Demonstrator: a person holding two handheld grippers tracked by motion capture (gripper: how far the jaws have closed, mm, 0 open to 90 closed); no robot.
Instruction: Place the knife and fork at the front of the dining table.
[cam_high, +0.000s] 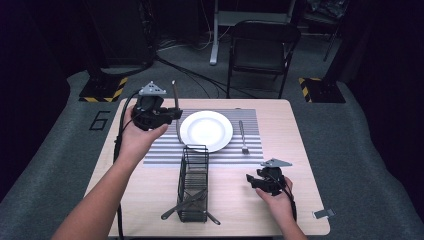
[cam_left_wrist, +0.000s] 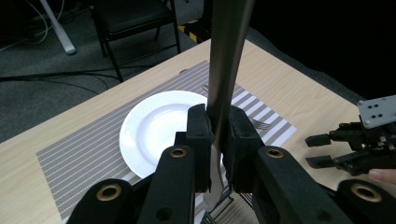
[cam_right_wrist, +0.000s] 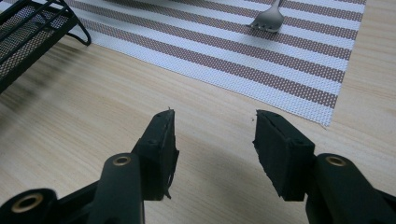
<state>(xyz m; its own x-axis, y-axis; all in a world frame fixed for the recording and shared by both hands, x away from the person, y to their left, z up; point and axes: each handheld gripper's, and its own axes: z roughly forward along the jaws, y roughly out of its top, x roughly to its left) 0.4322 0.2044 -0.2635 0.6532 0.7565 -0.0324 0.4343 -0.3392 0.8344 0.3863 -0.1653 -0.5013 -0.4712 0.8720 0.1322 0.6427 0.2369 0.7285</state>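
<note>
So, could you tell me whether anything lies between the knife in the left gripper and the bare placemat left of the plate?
Nothing visible does. The left gripper holds the knife upright above the placemat strip beside the plate; the black wire caddy stands nearer the person.

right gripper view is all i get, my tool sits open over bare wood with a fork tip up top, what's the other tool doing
observer: The left tool is shut on a metal utensil, holding it upright above the table just left of the white plate.
operator: ok and that black rack at my left edge, anything in it
observer: Yes. The black wire caddy has more cutlery at its near end, with the ends poking out on both sides.
</note>
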